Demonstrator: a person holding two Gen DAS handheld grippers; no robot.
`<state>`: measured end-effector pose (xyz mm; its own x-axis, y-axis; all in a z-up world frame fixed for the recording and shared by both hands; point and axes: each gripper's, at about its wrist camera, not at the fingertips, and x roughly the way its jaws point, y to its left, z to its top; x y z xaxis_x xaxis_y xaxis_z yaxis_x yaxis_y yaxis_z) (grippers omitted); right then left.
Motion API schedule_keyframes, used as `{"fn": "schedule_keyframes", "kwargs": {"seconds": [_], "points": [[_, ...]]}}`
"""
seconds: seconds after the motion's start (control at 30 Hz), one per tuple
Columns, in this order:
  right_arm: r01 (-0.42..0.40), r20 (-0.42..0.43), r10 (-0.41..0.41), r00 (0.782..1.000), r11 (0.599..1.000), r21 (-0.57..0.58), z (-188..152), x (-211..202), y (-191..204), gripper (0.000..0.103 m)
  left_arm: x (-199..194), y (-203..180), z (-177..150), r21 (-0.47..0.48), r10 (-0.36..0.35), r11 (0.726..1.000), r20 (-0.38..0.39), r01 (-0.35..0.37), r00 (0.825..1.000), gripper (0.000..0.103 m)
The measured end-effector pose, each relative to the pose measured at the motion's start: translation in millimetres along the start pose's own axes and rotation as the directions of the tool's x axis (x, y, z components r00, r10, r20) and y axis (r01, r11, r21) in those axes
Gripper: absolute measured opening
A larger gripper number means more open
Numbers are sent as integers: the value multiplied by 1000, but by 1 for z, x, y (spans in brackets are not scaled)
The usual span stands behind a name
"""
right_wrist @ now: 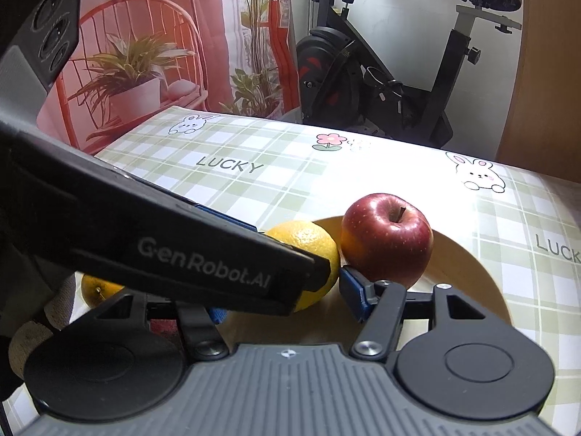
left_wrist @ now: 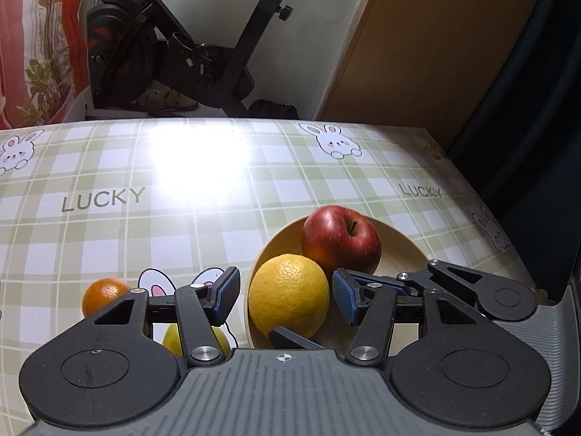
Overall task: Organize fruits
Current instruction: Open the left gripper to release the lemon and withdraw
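small orange [right_wrist: 96, 289] half hidden behind left tool [right_wrist: 203, 250]

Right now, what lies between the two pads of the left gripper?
In the left wrist view, the yellow citrus fruit sits between the pads of the left gripper, inside the bowl, with the red apple just behind it.

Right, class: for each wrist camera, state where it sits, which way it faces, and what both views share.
Left wrist: on the left gripper, facing forward and down across the checked table at the bowl; own open fingers show.
Right wrist: on the right gripper, facing the same bowl; own fingers and the left gripper's finger show.
Shared: red apple, yellow citrus fruit, exercise bike.
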<state>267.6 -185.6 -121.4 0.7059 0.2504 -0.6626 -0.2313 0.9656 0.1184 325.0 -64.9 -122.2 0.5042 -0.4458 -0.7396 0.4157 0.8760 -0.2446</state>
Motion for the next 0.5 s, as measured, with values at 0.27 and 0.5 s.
{"fn": "schedule_keyframes", "kwargs": {"seconds": [0.27,0.5], "points": [[-9,75,8,997,1000,10,0,-37,8,63,-65,7,-7,-18,2,1000,120,0,993,59],[-35,139,31,990,999,24,-10,-69,24,64,-111,29,-31,-62,159,987,199,-149,967,59]]}}
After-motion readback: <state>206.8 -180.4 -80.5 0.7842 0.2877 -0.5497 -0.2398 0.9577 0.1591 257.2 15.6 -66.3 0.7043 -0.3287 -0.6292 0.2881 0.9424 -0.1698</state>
